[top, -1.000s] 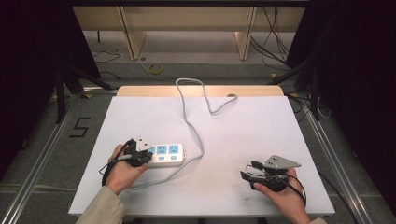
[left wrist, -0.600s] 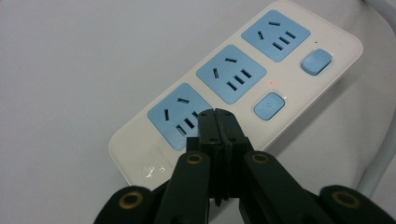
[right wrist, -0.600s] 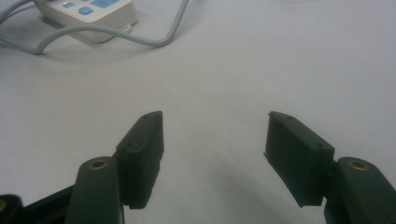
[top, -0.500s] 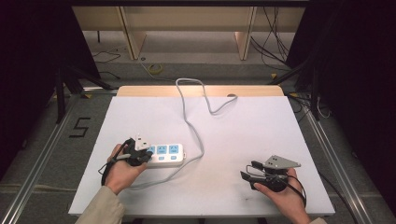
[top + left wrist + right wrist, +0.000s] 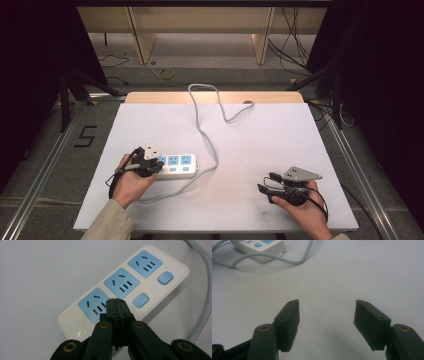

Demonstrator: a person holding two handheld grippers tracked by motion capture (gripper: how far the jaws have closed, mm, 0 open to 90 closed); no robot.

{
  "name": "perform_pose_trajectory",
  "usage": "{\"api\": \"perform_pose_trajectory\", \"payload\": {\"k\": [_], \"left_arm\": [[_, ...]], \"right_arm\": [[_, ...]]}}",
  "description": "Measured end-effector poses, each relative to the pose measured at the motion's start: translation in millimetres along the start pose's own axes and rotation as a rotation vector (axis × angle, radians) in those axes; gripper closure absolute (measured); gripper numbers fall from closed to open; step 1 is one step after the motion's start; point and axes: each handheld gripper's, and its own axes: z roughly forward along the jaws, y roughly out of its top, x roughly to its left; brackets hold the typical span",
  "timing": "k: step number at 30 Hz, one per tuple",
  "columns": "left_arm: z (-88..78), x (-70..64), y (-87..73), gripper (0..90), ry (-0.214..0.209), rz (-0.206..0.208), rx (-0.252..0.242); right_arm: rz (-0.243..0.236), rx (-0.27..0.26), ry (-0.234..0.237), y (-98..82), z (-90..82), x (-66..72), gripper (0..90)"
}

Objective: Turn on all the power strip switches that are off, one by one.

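Left gripper (image 5: 117, 305): fingers (image 5: 111, 307) pressed flat together, nothing between them, tips over the white plastic power strip with three blue sockets (image 5: 130, 287), at the edge of its nearest socket; can't tell if they touch it. Two blue push buttons (image 5: 141, 300) sit just right of the fingertips in the left gripper view, a small red light between the sockets and buttons. High view puts that gripper (image 5: 150, 162) at the strip's (image 5: 176, 166) left end, held in the person's left hand (image 5: 131, 181).

Right gripper (image 5: 327, 323): fingers (image 5: 288, 320) spread wide, holding nothing, bare white bench (image 5: 342, 277) between and ahead of them. Strip is well apart from these fingers, far up-left in the right gripper view (image 5: 259, 246), with its grey round cable (image 5: 294, 261) looping past its end. In the high view the cable (image 5: 202, 125) runs from the strip's right end up across the bench to the far edge. Right gripper (image 5: 272, 187) sits low on the bench in the right hand (image 5: 305, 212)
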Motion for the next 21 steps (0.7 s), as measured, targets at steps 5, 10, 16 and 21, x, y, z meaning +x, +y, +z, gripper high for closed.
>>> {"api": "perform_pose_trajectory", "payload": {"k": [5, 10, 16, 21], "left_arm": [[-0.9, -0.6, 1.3, 89.9, -0.003, -0.001, -0.001], [-2.3, -1.6, 3.3, 89.9, -0.004, 0.0, -0.011], [-1.5, -5.7, 7.5, 89.9, -0.006, 0.027, -0.007], [0.3, -8.1, 10.7, 89.9, -0.013, 0.037, 0.0]], "right_arm": [[0.0, -0.003, -0.002, 0.4, 0.0, -0.1, 37.9], [0.0, -0.001, 0.004, 0.3, 1.1, 0.2, 37.9], [-0.001, 0.005, 0.002, 0.1, 1.1, 0.4, 37.9], [-0.004, 0.002, 0.002, 0.2, 1.3, 0.3, 37.9]]}}
